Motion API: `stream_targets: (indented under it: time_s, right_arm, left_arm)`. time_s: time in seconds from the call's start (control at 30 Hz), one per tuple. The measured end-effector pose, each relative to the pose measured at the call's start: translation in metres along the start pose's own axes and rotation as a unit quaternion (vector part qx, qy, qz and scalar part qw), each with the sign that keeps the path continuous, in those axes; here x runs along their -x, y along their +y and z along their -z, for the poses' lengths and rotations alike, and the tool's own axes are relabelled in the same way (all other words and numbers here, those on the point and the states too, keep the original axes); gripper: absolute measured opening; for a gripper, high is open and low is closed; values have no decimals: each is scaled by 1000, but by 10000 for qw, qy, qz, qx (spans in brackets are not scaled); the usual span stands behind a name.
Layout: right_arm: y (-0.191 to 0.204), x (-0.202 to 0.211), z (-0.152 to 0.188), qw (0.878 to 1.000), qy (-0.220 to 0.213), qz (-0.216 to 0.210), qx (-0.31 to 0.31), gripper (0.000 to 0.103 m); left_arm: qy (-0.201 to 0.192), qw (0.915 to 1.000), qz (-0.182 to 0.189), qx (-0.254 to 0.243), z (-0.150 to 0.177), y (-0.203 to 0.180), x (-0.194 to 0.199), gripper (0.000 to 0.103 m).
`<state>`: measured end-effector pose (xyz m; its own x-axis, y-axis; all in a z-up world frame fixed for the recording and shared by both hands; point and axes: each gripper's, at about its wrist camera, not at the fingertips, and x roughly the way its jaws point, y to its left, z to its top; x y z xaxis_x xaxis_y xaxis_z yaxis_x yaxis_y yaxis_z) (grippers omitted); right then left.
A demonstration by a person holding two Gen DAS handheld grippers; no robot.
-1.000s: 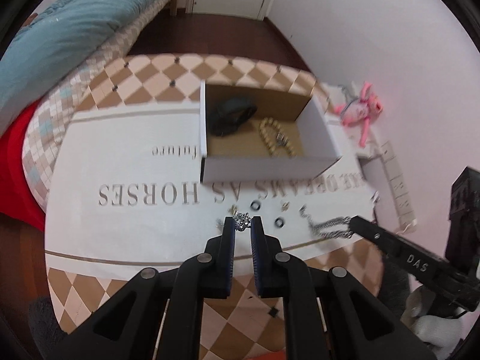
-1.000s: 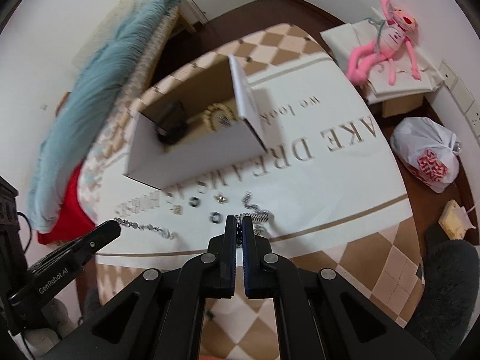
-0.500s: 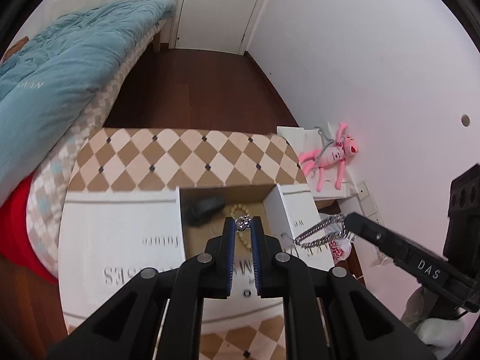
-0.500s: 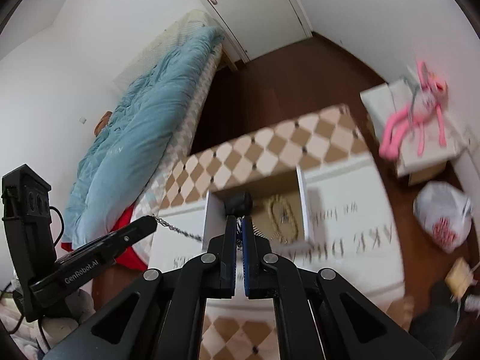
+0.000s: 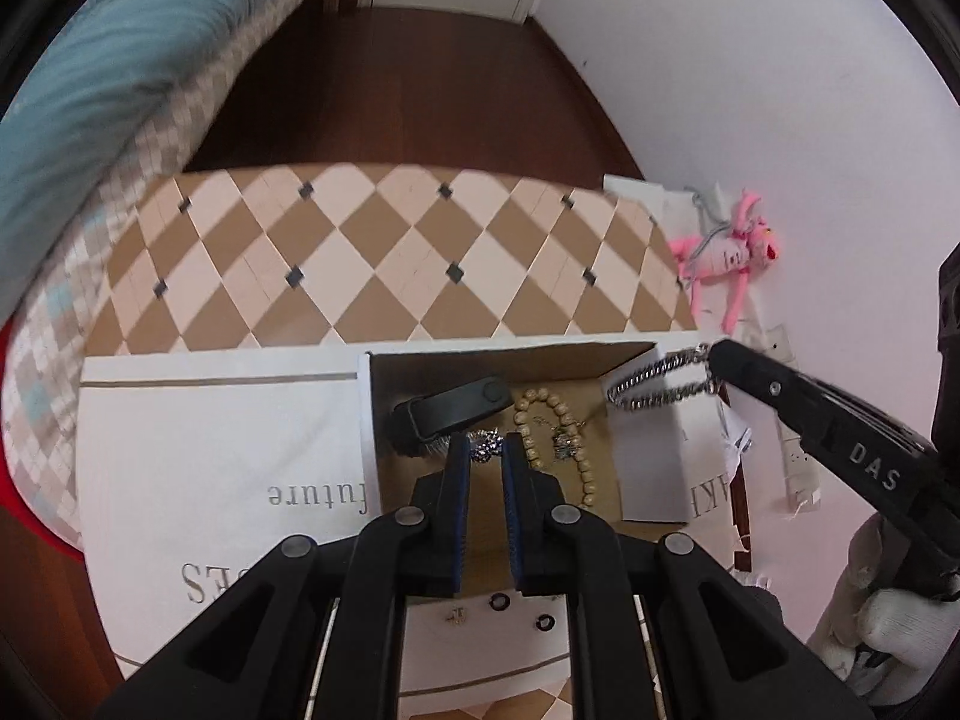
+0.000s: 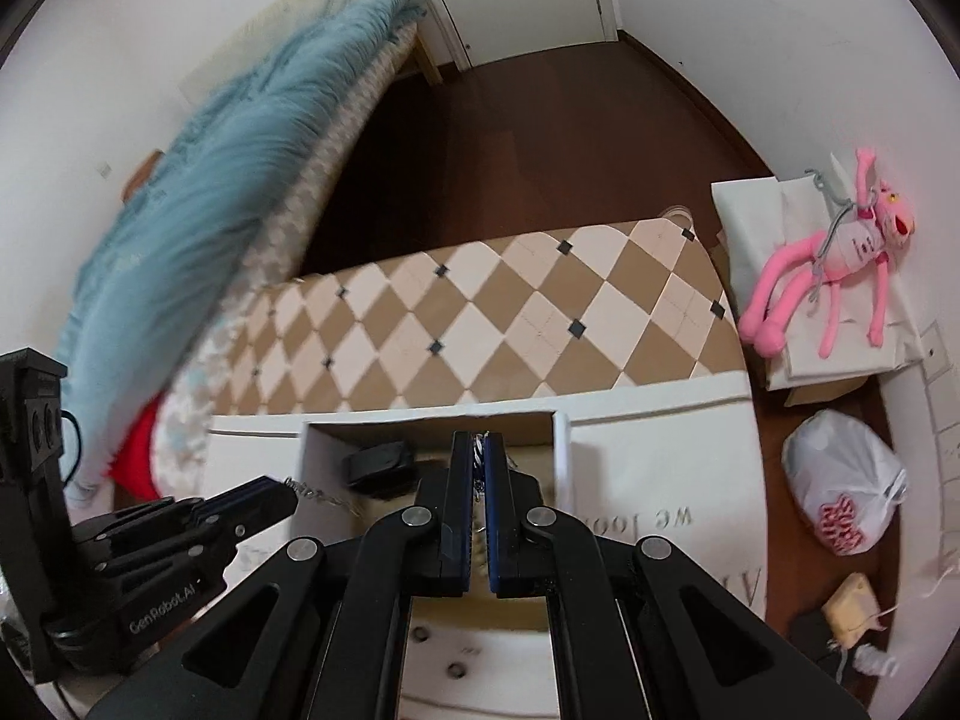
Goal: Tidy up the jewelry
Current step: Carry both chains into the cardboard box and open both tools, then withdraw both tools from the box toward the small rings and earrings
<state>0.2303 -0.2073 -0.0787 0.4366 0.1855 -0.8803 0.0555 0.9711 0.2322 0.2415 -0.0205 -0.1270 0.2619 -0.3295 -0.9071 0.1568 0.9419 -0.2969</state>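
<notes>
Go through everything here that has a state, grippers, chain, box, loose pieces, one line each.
Left gripper: shut on the sparkly silver piece, above the box.
Right gripper: shut on the silver chain, which hangs over the box's right wall.
Cardboard box: open, no lid on.
Beaded bracelet: lying in the box.
Black clip: lying in the box.
Small rings: loose on the white cloth.

Bead bracelet [image 5: 555, 438] in box [image 5: 651, 450], right of black item [image 5: 447, 405]
</notes>
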Motion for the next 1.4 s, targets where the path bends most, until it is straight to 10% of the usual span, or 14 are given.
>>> stream_targets:
  time_s: [0.27, 0.4, 0.47, 0.67, 0.77, 1.4]
  right_arm:
    - [-12, -43, 14, 9956, 886, 243, 192, 5]
    - [-15, -33, 27, 9945, 957, 323, 282, 18]
    - [-17, -22, 30, 9952, 857, 353, 302, 46]
    - [-16, -1, 40, 9954, 515, 704, 386, 66]
    - [-12, -3, 47, 9940, 481, 881, 425, 95]
    - [-5, 12, 74, 9915, 170, 1250, 327, 103]
  left_arm:
    - [57, 9988, -451, 174, 4, 2, -2, 13]
    - [-76, 9976, -668, 193, 7, 4, 7, 49]
    - [-168, 9965, -797, 166, 10, 5, 13, 63]
    - [-403, 9907, -1296, 108, 25, 6, 17, 99]
    - [-439, 9894, -1380, 114, 32, 9, 15, 102]
    - [-707, 9871, -1422, 208, 65, 3, 31, 103]
